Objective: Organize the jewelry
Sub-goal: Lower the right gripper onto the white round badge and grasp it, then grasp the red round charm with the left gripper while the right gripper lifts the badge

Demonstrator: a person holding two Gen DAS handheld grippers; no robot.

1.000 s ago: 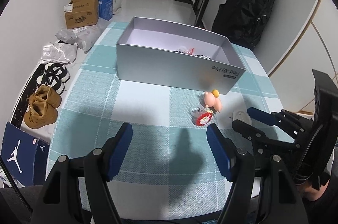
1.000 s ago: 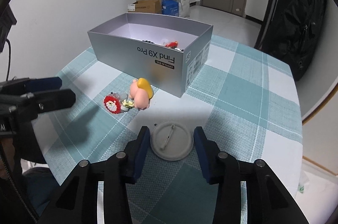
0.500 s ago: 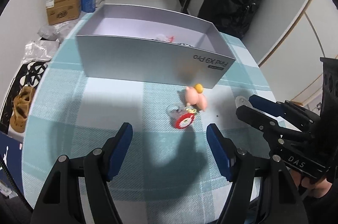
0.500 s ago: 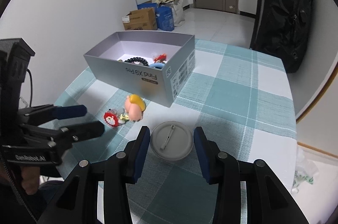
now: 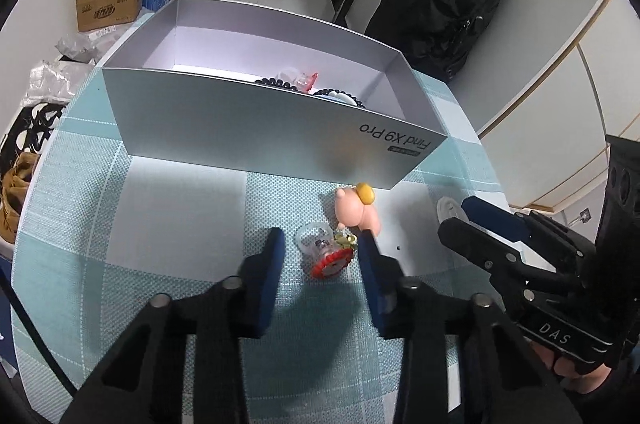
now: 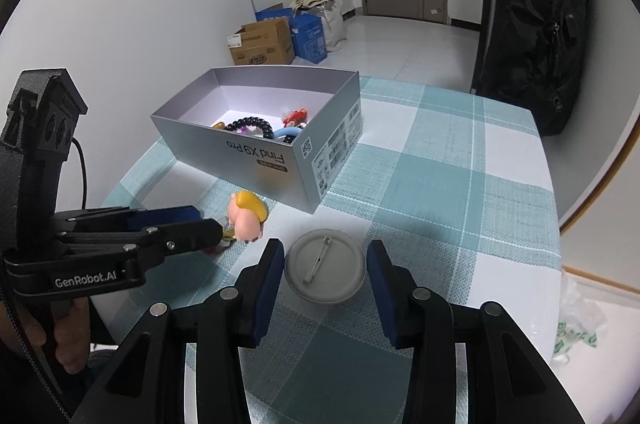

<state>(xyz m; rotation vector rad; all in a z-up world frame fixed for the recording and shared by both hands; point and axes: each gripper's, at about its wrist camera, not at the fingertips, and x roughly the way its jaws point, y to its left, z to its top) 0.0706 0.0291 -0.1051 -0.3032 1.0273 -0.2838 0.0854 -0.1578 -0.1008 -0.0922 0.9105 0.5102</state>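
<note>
Pretty even indoor light, coming from overhead. The floor of the open grey cardboard box [image 5: 256,128] is blown out to a white glare patch in both views. Soft dark shadows sit on the teal-and-white checked tablecloth [image 6: 432,184] under the black gripper arms. Heavy fisheye bend plus black vignette at the corners. Centre's sharp, edges go slightly mushy.

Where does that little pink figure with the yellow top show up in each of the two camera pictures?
Left wrist view: the pink figure lies right of centre, just beyond the left gripper, near the box's front wall.
Right wrist view: it sits left of centre, beside the left gripper's tips.
Shared landmark: the silver box lettered "Find X9 Pro".
</note>
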